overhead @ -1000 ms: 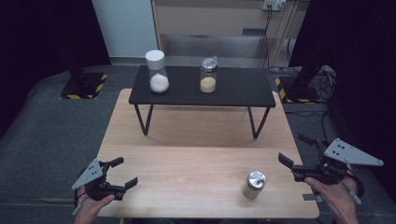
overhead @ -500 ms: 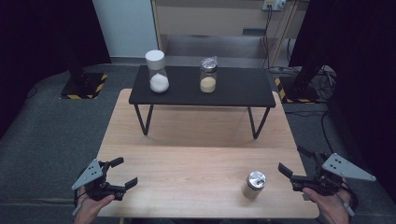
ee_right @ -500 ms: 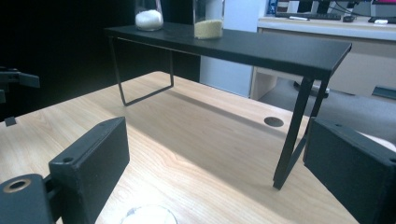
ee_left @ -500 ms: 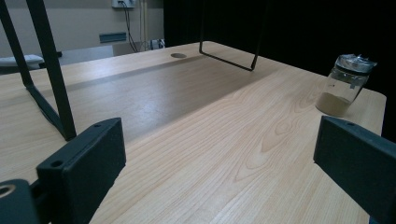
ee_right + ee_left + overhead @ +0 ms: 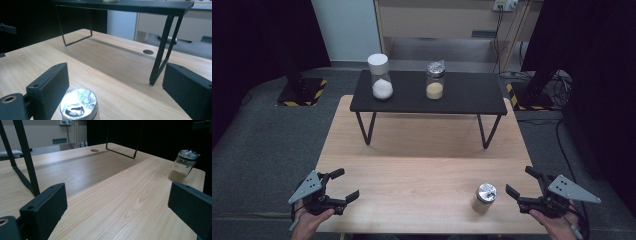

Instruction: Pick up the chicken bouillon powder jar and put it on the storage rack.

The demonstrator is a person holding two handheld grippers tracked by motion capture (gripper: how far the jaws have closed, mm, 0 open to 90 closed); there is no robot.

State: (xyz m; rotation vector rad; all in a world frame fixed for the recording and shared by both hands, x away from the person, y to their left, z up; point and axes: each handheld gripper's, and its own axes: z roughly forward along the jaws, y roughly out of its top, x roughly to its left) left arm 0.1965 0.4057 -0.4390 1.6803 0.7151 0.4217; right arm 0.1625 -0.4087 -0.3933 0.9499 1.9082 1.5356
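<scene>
Here, the foil-capped jar (image 5: pixel 485 198) is seen upright on the counter (image 5: pixel 412 165). Just right of the jar, the right gripper (image 5: pixel 523 187) is held with jaws apart; well left of it, the left gripper (image 5: pixel 344 186) is likewise spread, nothing clamped.

A light wooden table (image 5: pixel 422 170) carries everything here — its grain runs along the long side, and a round cable hole (image 5: pixel 148 52) sits in the top. A low black shelf (image 5: pixel 462 95) stands on the far half on thin black wire legs. On the near half, towards the right edge, a small glass jar (image 5: pixel 485 198) with a foil-covered top stands upright — brownish powder fills its bottom.
</scene>
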